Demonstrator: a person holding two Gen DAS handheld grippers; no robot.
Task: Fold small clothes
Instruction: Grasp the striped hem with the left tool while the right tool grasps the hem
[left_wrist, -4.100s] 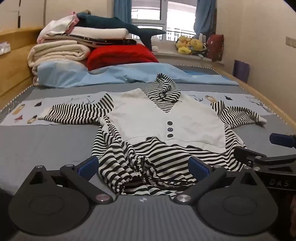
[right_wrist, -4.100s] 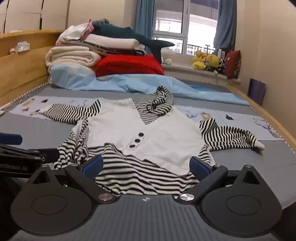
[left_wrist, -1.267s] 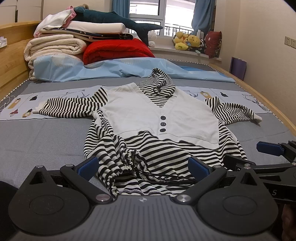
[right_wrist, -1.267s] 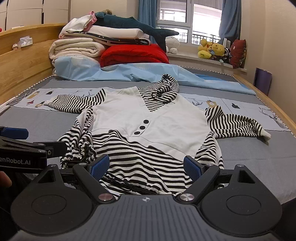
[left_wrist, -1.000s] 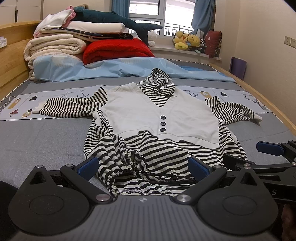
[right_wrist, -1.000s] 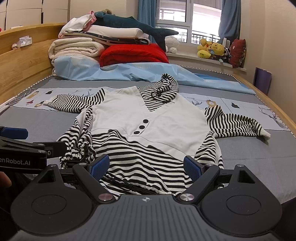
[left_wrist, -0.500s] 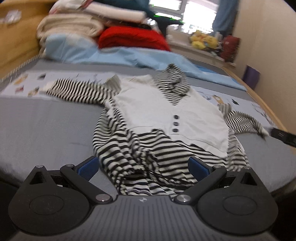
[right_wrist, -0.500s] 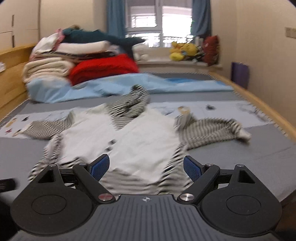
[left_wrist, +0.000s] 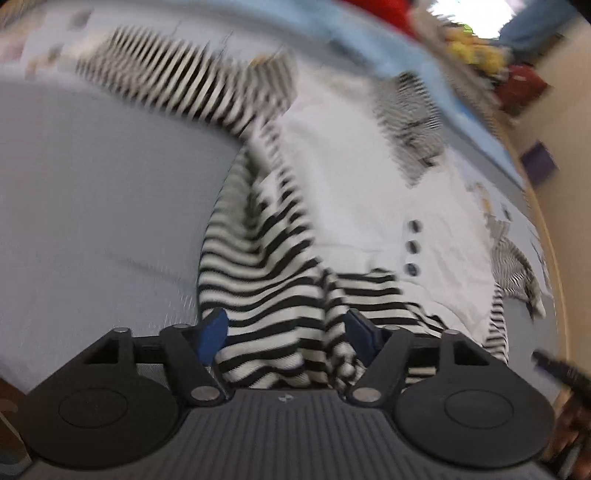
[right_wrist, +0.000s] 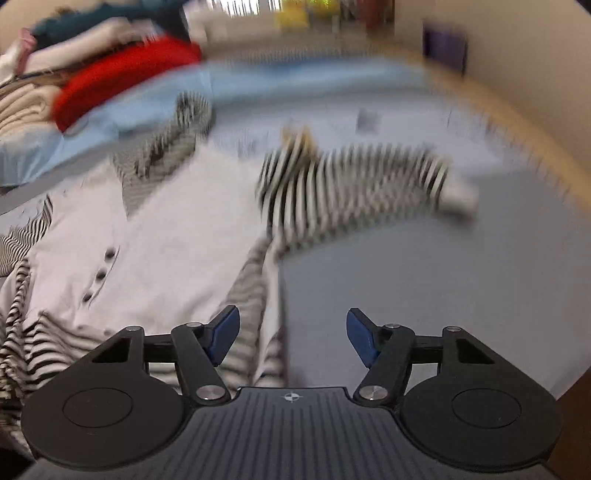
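Observation:
A small striped top with a white buttoned vest front (left_wrist: 351, 206) lies spread on the grey bed sheet (left_wrist: 92, 229). Both views are blurred by motion. My left gripper (left_wrist: 288, 332) hangs over the bunched striped hem at the garment's lower left; its jaws are closing, and striped cloth lies between the blue pads without being pinched. My right gripper (right_wrist: 291, 334) is over the lower right side edge of the same top (right_wrist: 159, 251); its jaws are closing too, with the striped edge near the left pad. The right sleeve (right_wrist: 354, 184) stretches away beyond it.
Folded bedding, with a red blanket (right_wrist: 122, 74) among it, is stacked at the head of the bed on a light blue sheet (right_wrist: 258, 85). A wooden bed rail (left_wrist: 554, 258) runs along the right side. Soft toys (left_wrist: 469, 48) sit by the window.
Both grippers have tipped downward and swung apart toward the garment's lower corners, the left to the left hem, the right to the right edge. Their jaws have narrowed. The top lies where it was.

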